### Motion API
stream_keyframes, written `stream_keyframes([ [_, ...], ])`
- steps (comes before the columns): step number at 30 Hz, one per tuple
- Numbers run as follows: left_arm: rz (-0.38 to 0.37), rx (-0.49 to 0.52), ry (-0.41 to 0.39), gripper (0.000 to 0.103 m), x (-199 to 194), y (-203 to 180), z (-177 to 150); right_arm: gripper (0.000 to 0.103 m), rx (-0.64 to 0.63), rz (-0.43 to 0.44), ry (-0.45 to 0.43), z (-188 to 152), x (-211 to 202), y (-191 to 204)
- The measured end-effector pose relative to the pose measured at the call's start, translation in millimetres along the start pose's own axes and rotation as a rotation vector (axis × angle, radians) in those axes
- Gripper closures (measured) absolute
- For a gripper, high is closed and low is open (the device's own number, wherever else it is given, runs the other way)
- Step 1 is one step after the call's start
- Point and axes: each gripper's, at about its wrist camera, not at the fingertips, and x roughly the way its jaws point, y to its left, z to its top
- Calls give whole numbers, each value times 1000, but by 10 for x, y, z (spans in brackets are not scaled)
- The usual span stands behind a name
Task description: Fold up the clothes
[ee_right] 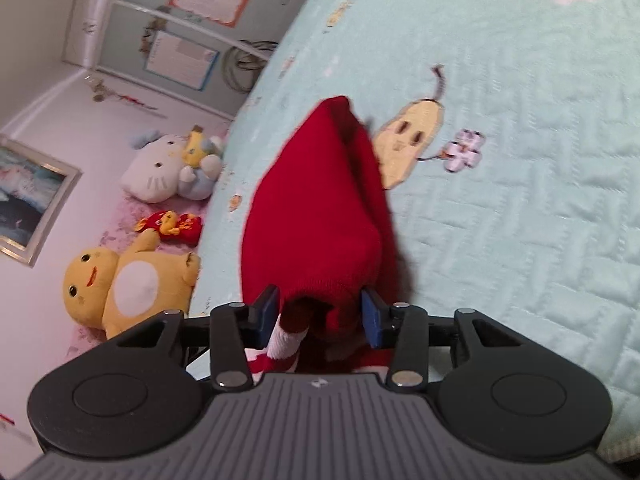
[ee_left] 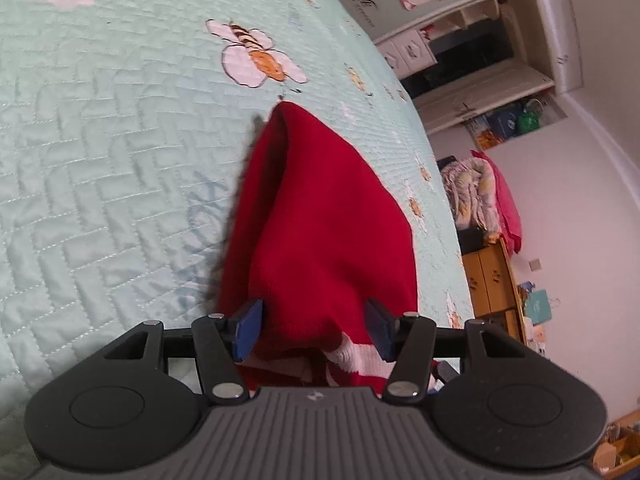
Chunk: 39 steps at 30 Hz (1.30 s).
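Right wrist: both jaws pinching red sweater (ee_right: pixel 320 216) over quilt (ee_right: pixel 520 240), plush toys (ee_right: pixel 132 280) aside.

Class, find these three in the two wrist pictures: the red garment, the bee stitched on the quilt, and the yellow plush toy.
red garment (ee_left: pixel 320 216), left wrist view, on the middle of the hanging cloth.
bee (ee_left: pixel 260 54), left wrist view, on its striped body.
yellow plush toy (ee_right: pixel 124 280), right wrist view, on its white belly.

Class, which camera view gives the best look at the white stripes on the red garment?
The left wrist view: the white stripes on the red garment run as clear parallel bands between the jaws. The right wrist view shows only a short striped bit beside the left jaw, mostly hidden by bunched cloth.
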Motion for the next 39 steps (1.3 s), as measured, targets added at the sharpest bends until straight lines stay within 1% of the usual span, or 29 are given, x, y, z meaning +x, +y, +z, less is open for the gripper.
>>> stream_keyframes([
  [1, 3, 2, 2, 46, 3, 1, -9, 65, -4, -6, 4, -3, 14, 10],
  [4, 32, -44, 40, 46, 56, 101, -46, 64, 9, -39, 10, -2, 51, -16],
  [5, 30, -59, 49, 46, 67, 135, -58, 62, 24, -41, 11, 3, 59, -41],
  [8, 14, -83, 59, 46, 86, 186, -68, 61, 62, -32, 27, 8, 97, -103],
  [12, -15, -107, 40, 46, 69, 194, -15, 63, 50, -24, 24, 2, 111, -66],
  [15, -68, -179, 39, 46, 87, 283, -17, 67, 32, -23, 22, 11, 116, -15],
  [20, -163, -303, 36, 41, 73, 454, -66, 68, 118, 41, 18, 18, 100, -77],
  [22, -209, -353, 38, 37, 77, 529, -99, 68, 134, 33, 20, 6, 102, -125],
  [24, -216, -354, 49, 36, 91, 540, -96, 68, 148, 27, 28, -16, 119, -177],
  [25, -217, -352, 54, 38, 98, 543, -92, 68, 157, 32, 32, -30, 130, -199],
  [26, -219, -350, 60, 43, 105, 545, -88, 69, 166, 38, 36, -44, 141, -222],
  [27, -201, -324, 65, 50, 93, 512, -68, 69, 167, 40, 37, -52, 144, -225],
  [28, -178, -292, 71, 81, 76, 469, -44, 72, 152, 37, 32, -50, 130, -186],
  [29, -166, -250, 75, 87, 48, 405, -13, 75, 137, 33, 27, -48, 116, -148],
  [30, -163, -215, 63, 87, -18, 334, 15, 76, 122, 30, 22, -45, 102, -109],
  [32, -197, -151, 31, 87, -215, 167, 75, 80, 96, 32, 12, -40, 64, -26],
  [34, -186, -75, 17, 87, -404, 17, 119, 82, 87, 78, 12, -37, -26, 87],
  [36, -155, -48, 47, 87, -444, 39, 63, 83, 59, 102, 25, -52, -109, 184],
  [37, -139, -36, 64, 87, -458, 58, 30, 83, 51, 96, 36, -71, -127, 189],
  [39, -58, -28, 100, 87, -365, 196, -96, 83, 57, 65, 67, -128, -113, 72],
])
